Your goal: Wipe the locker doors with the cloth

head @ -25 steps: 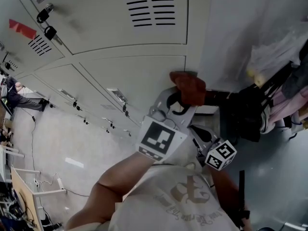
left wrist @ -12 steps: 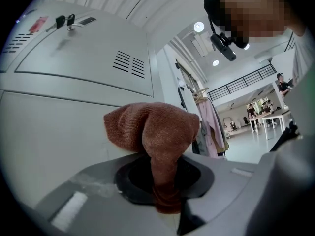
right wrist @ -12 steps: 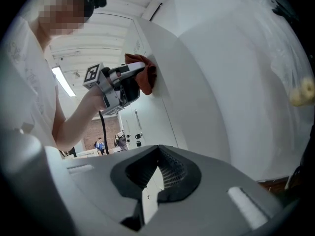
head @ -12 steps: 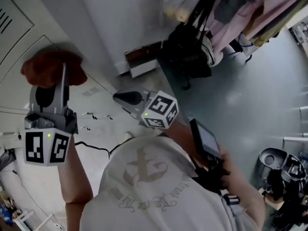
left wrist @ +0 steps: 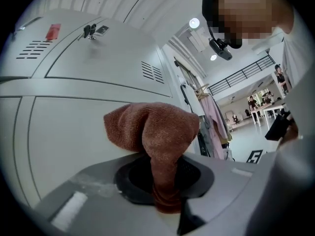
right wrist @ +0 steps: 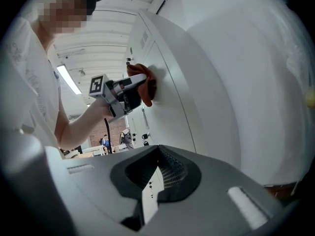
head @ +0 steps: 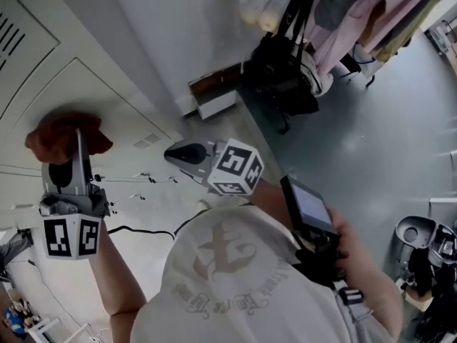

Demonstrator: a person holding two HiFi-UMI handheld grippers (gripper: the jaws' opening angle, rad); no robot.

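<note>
A rust-brown cloth (head: 63, 136) is bunched against a pale grey locker door (head: 107, 98) at the left of the head view. My left gripper (head: 71, 152) is shut on the cloth (left wrist: 155, 129), which bulges out above the jaws and touches the locker door (left wrist: 64, 127). My right gripper (head: 180, 153) hangs lower, near the middle, away from the lockers, its jaws together with nothing in them. From the right gripper (right wrist: 152, 181) view I see the left gripper (right wrist: 122, 95) pressing the cloth (right wrist: 148, 86) on the door (right wrist: 170, 97).
A white wall (head: 171, 20) adjoins the lockers on the right. A dark bag (head: 282, 77) and hanging garments (head: 357, 13) crowd the upper right. A low box (head: 214, 95) sits at the wall's foot. Cables (head: 136, 181) lie on the floor. Padlocks (left wrist: 89, 31) hang on upper doors.
The head view swung right, away from the lockers. Over the last half second the left gripper and cloth slid a little down the door. The right gripper barely moved.
</note>
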